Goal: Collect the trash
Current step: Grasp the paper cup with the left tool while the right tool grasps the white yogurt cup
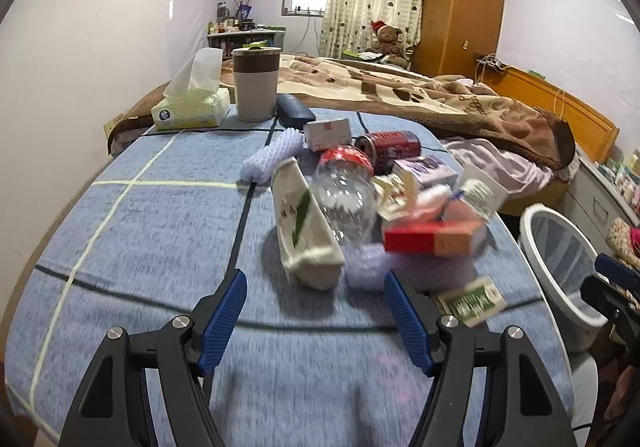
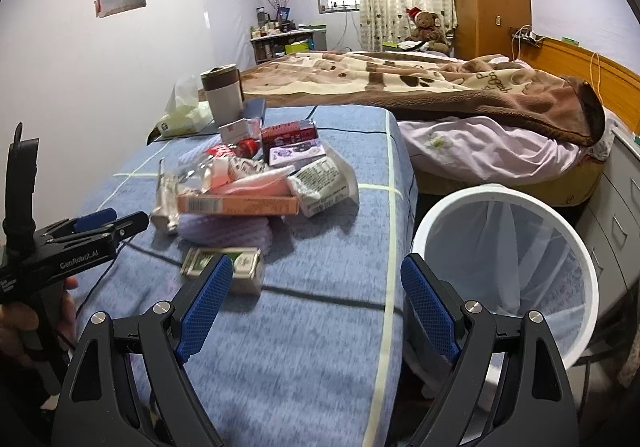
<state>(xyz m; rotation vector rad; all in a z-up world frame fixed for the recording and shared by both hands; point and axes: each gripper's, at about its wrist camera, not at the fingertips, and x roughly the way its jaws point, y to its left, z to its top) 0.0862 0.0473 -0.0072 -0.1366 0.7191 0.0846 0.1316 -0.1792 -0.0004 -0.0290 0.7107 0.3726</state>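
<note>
Beside one bin, perhaps twelve scraps

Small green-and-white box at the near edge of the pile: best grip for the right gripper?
Pinch the small green-and-white box across its short sides, coming down from above. It lies flat on the blue cover, apart from the pile, so the sides look free. The right gripper is open, nearly over it, likely the easier reach.
</note>
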